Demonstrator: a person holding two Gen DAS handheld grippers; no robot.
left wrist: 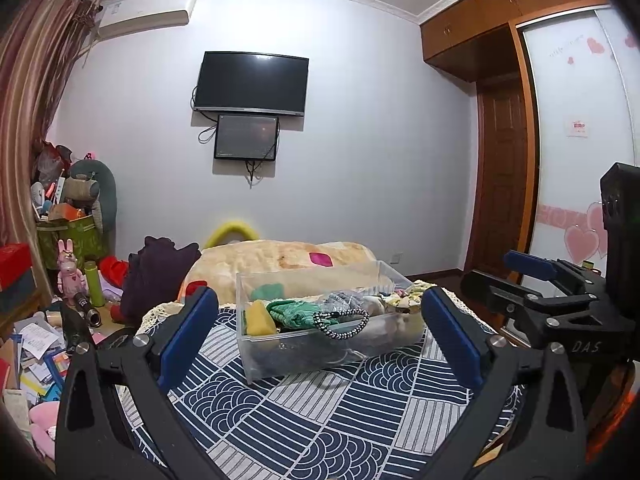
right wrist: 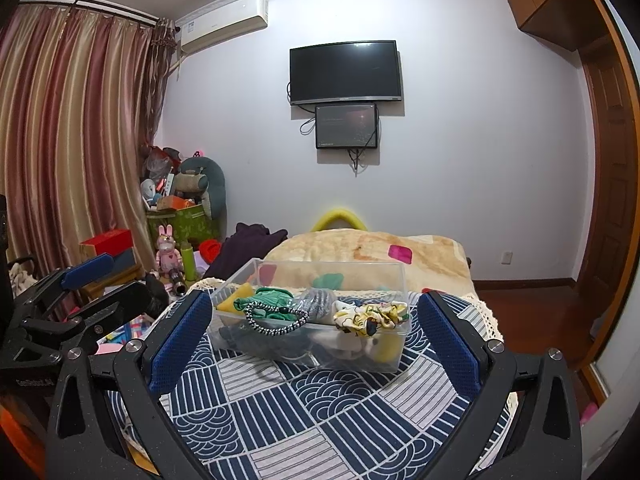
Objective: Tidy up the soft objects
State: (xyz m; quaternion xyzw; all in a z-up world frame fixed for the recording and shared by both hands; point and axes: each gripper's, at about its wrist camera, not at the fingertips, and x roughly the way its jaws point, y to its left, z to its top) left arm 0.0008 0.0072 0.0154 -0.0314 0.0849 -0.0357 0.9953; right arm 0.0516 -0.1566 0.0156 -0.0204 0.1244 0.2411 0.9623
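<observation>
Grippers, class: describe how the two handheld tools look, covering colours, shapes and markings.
Both the left gripper and the right gripper are black angular frames with triangular cut-outs and silver bolts. The fingers carry textured blue pads. White "DAS" lettering marks the right one.

Pale wall carries a television (right wrist: 345, 72), striped curtains (right wrist: 68, 132) left, wooden wardrobe (left wrist: 472, 28) right.

clear glossy plastic bin (right wrist: 360, 276), patterned cloth (right wrist: 320, 412)

My left gripper (left wrist: 320, 334) and right gripper (right wrist: 314, 338) each have 2 blue textured pads, black frames, silver screws.
</observation>
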